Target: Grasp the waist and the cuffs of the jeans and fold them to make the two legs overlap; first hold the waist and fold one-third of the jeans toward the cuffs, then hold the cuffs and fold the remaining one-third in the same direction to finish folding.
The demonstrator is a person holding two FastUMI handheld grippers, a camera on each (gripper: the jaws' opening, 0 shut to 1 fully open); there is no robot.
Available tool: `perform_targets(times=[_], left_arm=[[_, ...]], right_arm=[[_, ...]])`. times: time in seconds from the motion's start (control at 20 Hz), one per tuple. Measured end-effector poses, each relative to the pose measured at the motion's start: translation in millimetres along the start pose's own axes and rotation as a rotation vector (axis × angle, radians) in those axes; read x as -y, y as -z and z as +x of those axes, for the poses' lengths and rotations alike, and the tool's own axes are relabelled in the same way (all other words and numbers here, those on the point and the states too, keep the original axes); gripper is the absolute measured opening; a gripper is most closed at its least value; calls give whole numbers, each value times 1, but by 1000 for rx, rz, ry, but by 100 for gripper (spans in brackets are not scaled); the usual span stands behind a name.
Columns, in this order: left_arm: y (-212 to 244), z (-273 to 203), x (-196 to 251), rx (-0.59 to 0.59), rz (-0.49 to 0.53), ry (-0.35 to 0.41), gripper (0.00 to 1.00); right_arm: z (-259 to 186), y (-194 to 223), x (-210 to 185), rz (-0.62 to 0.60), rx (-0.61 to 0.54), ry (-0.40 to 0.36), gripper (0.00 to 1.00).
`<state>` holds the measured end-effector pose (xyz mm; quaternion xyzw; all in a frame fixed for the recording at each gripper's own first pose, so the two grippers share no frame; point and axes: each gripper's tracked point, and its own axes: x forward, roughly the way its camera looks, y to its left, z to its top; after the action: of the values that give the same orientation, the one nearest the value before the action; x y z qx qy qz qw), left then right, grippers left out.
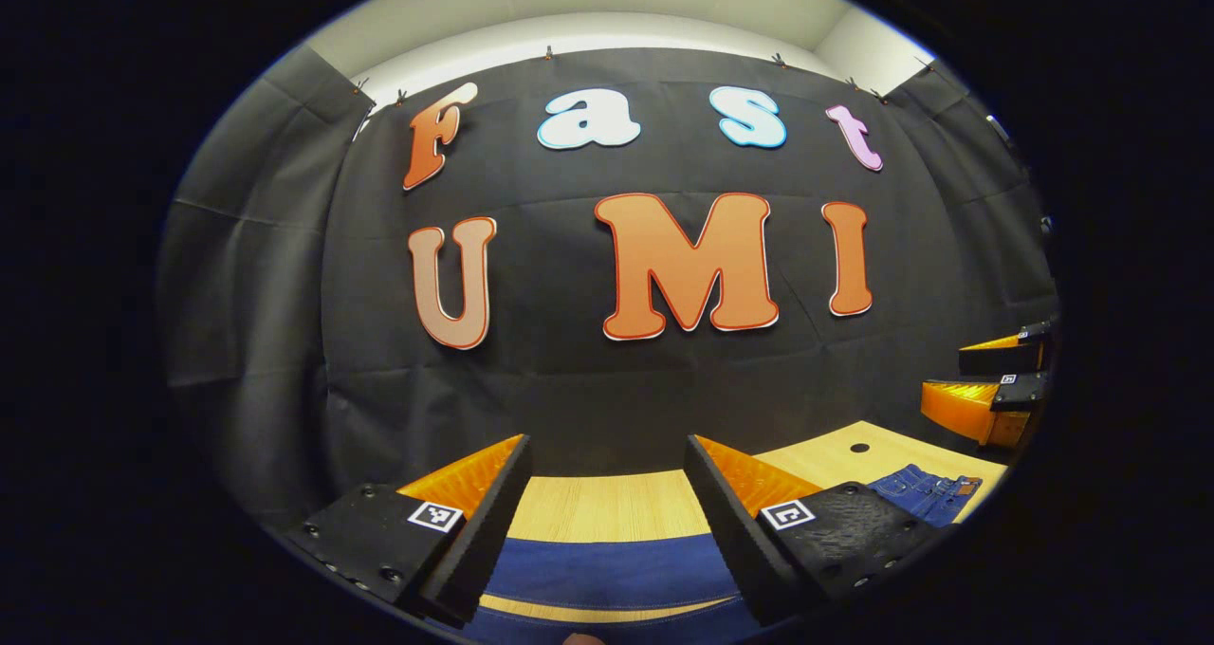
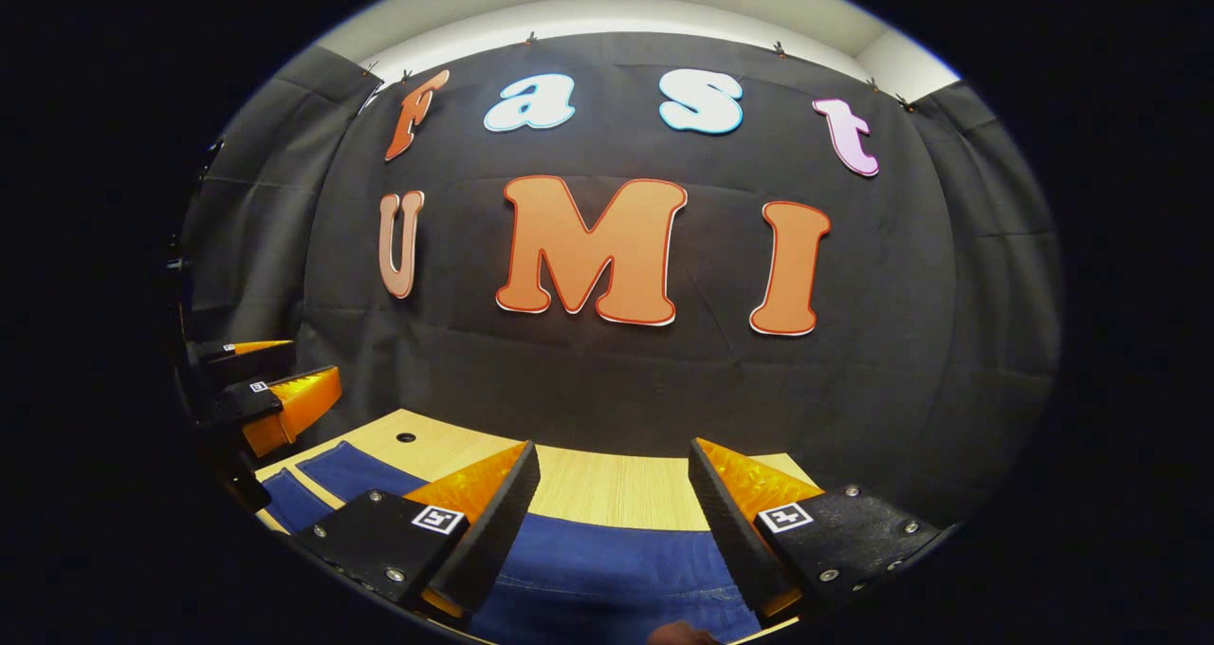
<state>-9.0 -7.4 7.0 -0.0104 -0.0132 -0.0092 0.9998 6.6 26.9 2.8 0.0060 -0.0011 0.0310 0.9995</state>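
Black cloth wall (image 1: 607, 379) behind a light wooden table (image 1: 607, 503), white ceiling (image 1: 607, 0) above.

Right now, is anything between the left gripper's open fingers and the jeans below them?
No. In the left gripper view, the left gripper hangs open above the jeans, with bare wooden table behind. The gap between the fingers holds nothing.

The left gripper view looks forward from low over the near edge of the light wooden table (image 1: 607, 507), facing the black cloth back wall (image 1: 569, 379) almost level, with blue denim jeans (image 1: 607, 569) close beneath it. The right gripper view sits equally low and close, facing the same wall. Both views share the table's far edge, the jeans and the wall, and each catches the other gripper at its side.
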Motion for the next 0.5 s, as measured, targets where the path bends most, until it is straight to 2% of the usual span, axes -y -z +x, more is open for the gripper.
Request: perform_targets(times=[0.25,0.5], left_arm=[[0,-1,-10,-2,-5,-26,99],[18,-1,-28,-62,-3,-73,98]], right_arm=[[2,5,3,22,-19,15,97],[3,20,10,59,-58,22,97]])
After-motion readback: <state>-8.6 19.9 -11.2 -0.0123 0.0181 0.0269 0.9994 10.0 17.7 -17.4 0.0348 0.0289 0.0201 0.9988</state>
